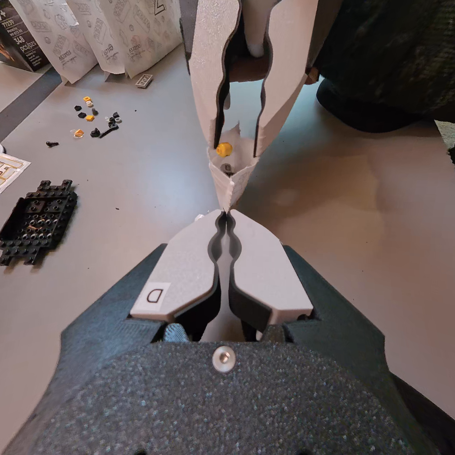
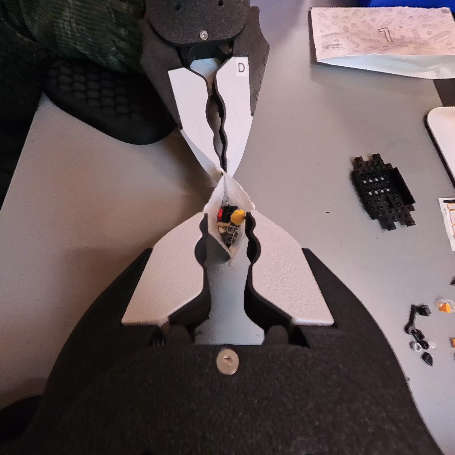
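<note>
Two grippers tip-to-tip: left gripper [image 1: 225, 213] pinches paper bag [image 1: 230, 183], right gripper [image 2: 225, 216] spread.

Between my two facing grippers, a bag [image 2: 230, 194] with bricks [image 2: 230, 221] in it; chassis [image 2: 382, 192] right, on the table [image 2: 98, 197].

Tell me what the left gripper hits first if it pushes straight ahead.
Likely the small white paper bag already pinched at the left gripper tips, then the right gripper facing it just beyond; depth is hard to judge.
</note>
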`<state>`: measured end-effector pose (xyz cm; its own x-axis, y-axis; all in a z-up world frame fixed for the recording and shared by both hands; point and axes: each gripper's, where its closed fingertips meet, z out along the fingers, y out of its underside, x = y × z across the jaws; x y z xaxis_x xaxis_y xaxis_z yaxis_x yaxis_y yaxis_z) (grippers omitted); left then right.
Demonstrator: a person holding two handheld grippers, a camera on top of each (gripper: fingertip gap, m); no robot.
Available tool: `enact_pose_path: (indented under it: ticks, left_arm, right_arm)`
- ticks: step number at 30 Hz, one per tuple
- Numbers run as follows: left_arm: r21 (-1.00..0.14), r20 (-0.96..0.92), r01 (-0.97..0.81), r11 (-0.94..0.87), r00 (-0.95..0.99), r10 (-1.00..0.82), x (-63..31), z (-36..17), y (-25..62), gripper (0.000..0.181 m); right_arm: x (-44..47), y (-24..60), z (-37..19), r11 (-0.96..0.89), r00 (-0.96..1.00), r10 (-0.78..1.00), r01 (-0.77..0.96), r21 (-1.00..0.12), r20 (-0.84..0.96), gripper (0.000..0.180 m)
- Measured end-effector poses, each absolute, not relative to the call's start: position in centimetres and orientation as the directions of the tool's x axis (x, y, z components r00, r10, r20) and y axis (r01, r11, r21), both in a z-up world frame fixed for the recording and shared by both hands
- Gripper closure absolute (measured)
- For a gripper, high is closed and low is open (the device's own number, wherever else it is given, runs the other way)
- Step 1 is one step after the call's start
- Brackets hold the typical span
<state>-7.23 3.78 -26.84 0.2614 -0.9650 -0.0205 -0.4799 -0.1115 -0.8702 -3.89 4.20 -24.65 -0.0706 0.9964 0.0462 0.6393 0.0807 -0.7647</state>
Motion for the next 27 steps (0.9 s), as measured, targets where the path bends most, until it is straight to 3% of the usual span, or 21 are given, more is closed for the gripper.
enact_pose_path:
  ticks: [7, 12, 16, 27]
  left_arm:
    - [-0.864, -0.006, -0.488, -0.127, 0.263, -0.965, -7.5, -27.2, 3.8, 0.181]
    - [-0.858, 0.006, -0.491, -0.152, 0.286, -0.958, -8.3, -27.4, 4.3, 0.181]
    - [-0.864, 0.044, -0.475, -0.169, 0.264, -0.963, -9.2, -27.7, 4.1, 0.181]
    - [-0.876, 0.102, -0.449, -0.174, 0.181, -0.978, -9.8, -27.7, 2.4, 0.181]
  right_arm:
    - [-3.4, 4.9, -24.0, 0.072, -0.035, 0.997, 0.628, -0.775, 0.065, 0.142]
    - [-4.0, 7.7, -21.0, -0.047, 0.069, 0.997, 0.341, -0.939, -0.025, 0.147]
    - [-4.3, 10.5, -21.5, -0.167, 0.166, 0.976, 0.161, -0.973, -0.140, 0.152]
    - [-7.3, 7.6, -26.1, -0.078, 0.120, 0.992, 0.386, -0.919, -0.034, 0.151]
